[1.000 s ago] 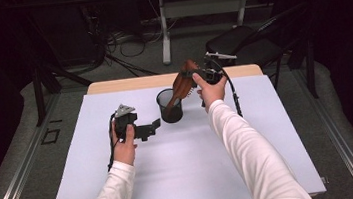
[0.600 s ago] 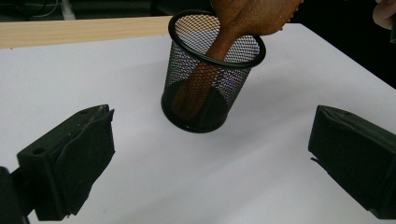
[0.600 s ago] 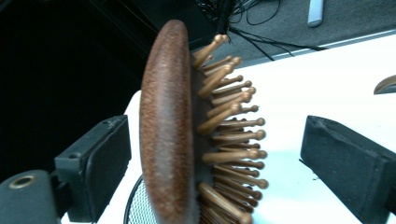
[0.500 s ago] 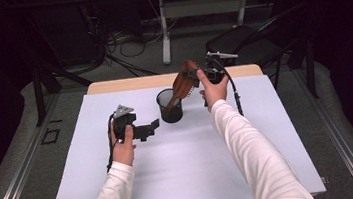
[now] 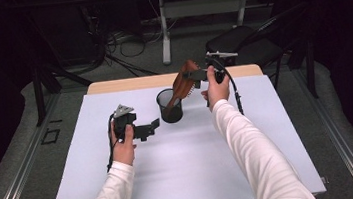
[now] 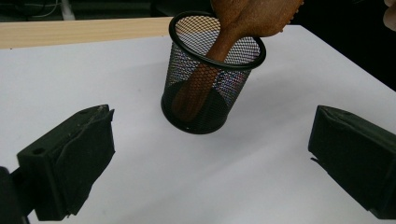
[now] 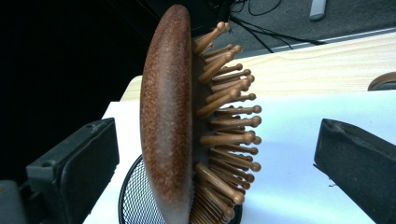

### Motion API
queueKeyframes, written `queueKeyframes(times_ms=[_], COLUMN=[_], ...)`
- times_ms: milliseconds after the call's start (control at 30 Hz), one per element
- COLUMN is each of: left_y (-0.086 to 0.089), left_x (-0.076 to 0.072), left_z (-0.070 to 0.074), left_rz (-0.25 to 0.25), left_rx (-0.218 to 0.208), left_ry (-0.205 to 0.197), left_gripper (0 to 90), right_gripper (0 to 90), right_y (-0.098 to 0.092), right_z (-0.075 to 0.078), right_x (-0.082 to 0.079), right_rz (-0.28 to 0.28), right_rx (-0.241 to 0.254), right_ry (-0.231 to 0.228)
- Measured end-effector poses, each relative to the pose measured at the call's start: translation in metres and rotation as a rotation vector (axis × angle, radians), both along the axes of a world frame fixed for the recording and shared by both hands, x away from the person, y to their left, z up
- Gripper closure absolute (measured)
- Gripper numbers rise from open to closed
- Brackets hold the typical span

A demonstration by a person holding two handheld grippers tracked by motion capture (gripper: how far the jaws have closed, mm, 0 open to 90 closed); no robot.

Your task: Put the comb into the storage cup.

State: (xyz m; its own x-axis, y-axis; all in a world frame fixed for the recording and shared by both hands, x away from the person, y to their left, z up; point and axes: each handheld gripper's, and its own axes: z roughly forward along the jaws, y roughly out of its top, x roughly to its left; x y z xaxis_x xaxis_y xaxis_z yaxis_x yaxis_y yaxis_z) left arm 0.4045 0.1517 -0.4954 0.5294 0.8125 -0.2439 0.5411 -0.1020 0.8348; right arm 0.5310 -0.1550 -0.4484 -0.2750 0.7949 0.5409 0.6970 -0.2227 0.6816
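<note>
Your right gripper (image 5: 197,75) has just been opening its fingers; they stand wide, with the brush (image 7: 173,116) between them and untouched. The brush leans with its handle inside the mesh cup (image 5: 170,106) on the worktop (image 5: 173,180). Your left gripper (image 5: 150,129) rests near the cup, fingers wide and empty.

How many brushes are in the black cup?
1. A wooden hairbrush stands handle-down in the black mesh cup near the table's far middle, its head leaning over the rim between the right gripper's open jaws. Nothing else shows inside.
</note>
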Motion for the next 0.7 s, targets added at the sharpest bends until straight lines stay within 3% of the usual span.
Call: queueKeyframes(times_ms=[333,700], left_y=[-0.0004,-0.0009], left_x=[0.0000,0.0027], left_z=[-0.0005,0.0002], left_rz=[0.001,0.004], left_rx=[0.007,-0.003], left_ry=[0.001,-0.003], left_gripper=[0.3,0.3], right_gripper=[0.0,0.0], right_y=[0.0006,-0.0005], right_z=[0.0010,0.0057], right_x=[-0.0017,-0.0042], right_rz=[0.015,0.020], right_rx=[-0.018,-0.074], right_ry=[-0.008,-0.060])
